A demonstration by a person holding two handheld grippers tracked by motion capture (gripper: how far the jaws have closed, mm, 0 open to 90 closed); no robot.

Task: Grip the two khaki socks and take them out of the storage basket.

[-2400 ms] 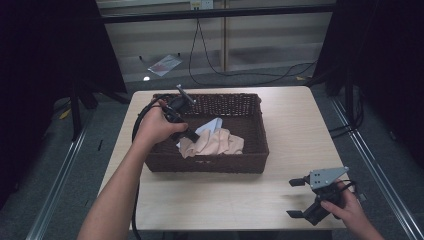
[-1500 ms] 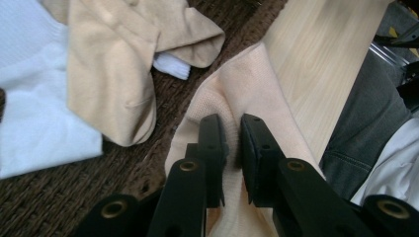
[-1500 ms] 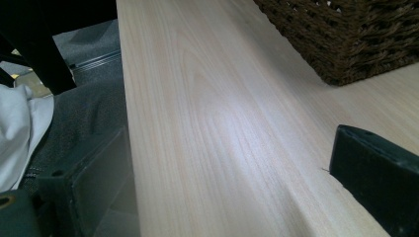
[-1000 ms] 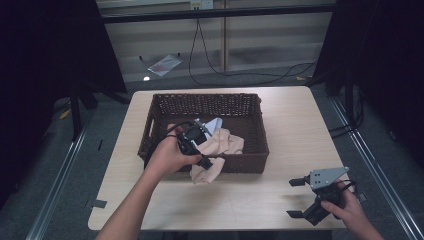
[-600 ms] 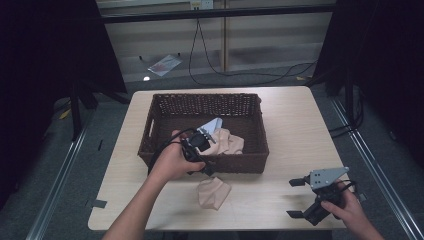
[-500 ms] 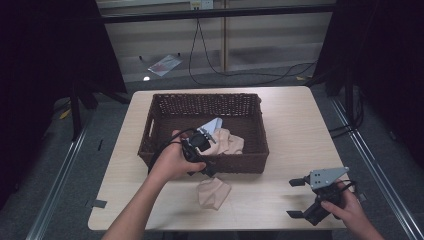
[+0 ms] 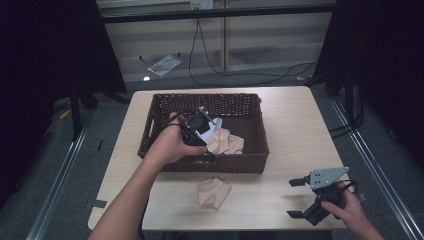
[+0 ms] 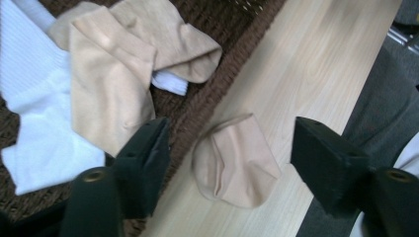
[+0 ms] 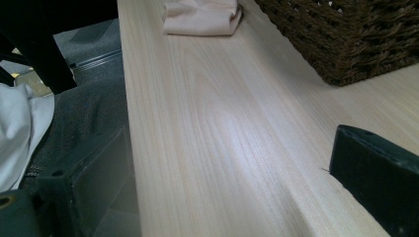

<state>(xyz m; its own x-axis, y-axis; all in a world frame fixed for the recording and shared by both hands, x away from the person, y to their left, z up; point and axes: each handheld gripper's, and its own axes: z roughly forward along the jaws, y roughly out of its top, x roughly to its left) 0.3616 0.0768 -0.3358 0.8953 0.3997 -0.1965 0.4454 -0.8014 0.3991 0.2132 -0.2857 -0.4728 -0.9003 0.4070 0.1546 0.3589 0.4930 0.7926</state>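
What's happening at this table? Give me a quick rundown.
A person holds a gripper in each hand. The left gripper hangs open over the near edge of a wicker basket that holds beige socks and a white cloth. One beige sock lies on the table in front of the basket. The right gripper rests open at the table's near right corner, holding nothing.

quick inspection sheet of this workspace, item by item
surface: light wood table, bare at the right.
job's things: brown wicker basket holding beige socks and white socks; one beige sock lies on the table in front of the basket.
clutter: nothing seen on the table.
grippers: left gripper open above the basket's front edge, empty; right gripper open, low at the table's near right corner.
cables: black cable loops from the left gripper; more cables on the floor beyond.
surroundings: grey floor, dark curtains, a paper on the floor.
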